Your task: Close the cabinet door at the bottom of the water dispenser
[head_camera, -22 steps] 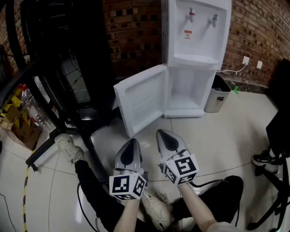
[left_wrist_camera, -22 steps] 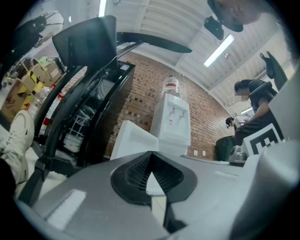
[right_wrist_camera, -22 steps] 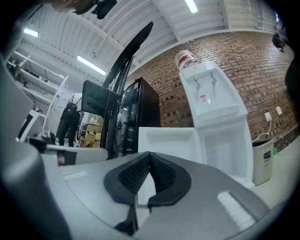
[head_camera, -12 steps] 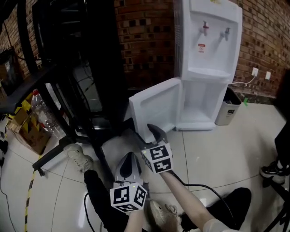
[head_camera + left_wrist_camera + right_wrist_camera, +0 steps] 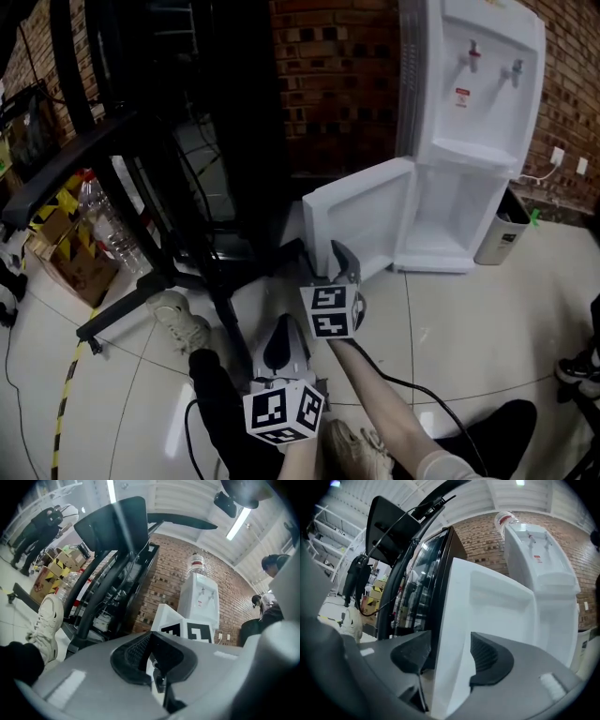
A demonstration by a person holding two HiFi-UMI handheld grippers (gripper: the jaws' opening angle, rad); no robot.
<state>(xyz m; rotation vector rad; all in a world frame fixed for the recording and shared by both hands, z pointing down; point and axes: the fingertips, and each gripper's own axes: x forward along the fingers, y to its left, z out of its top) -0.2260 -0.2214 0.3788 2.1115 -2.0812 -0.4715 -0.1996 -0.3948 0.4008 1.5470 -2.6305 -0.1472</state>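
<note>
Head view, item list.

- Water dispenser [image 5: 473, 103]: white, upright against the far brick wall, right of a black rack [image 5: 225, 141]. A small waste bin [image 5: 497, 230] stood just beside it on the right.
- Cabinet door [image 5: 361, 220]: at the dispenser's base, swung wide open to the left, inner face showing, compartment [image 5: 450, 211] bare. Not yet closed.
- Right gripper [image 5: 342, 255]: held level at the door's free near edge. Jaws spread wide, straddling that edge; no firm pinch was evident.
- Left gripper [image 5: 283, 328]: near, well apart from the door, jaws drawn together on nothing.

Risks, as judged:
- A loose straddle could let the edge slip out during the swing, leaving the door ajar.
- The jaw on the inner face might be trapped between door and cabinet frame if not withdrawn before the door meets the frame.
- A hard shove could rock the tall dispenser.
</note>
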